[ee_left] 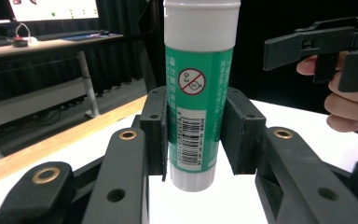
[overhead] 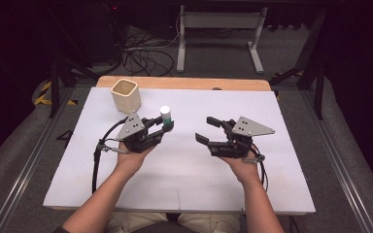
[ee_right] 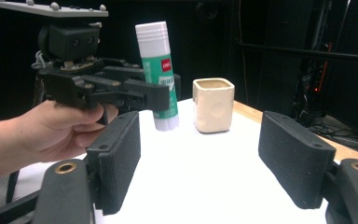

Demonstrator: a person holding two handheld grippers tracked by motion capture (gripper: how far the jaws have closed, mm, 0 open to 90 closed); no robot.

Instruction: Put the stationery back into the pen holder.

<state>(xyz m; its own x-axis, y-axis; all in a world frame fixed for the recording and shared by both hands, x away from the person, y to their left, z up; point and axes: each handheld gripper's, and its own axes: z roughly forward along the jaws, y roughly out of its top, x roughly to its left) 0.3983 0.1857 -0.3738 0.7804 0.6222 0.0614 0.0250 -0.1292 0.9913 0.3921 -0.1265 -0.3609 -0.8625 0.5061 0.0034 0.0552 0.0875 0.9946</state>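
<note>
A green glue stick (overhead: 165,116) with a white cap stands upright between the jaws of my left gripper (overhead: 167,125), which is shut on its lower body. In the left gripper view both pads (ee_left: 154,130) press the glue stick's (ee_left: 198,93) barcode label, and its base hangs close over the white table. In the right gripper view the same glue stick (ee_right: 161,70) is held by the left gripper (ee_right: 163,100) beside the cream cup (ee_right: 213,105). My right gripper (overhead: 204,129) is open to the right of it, nothing between its pads (ee_right: 291,158).
The square cream cup (overhead: 126,94) stands open-topped at the back left of the white table (overhead: 175,170), just behind the left gripper. A wooden edge runs along the table's far side. Cables trail from both grippers toward the person.
</note>
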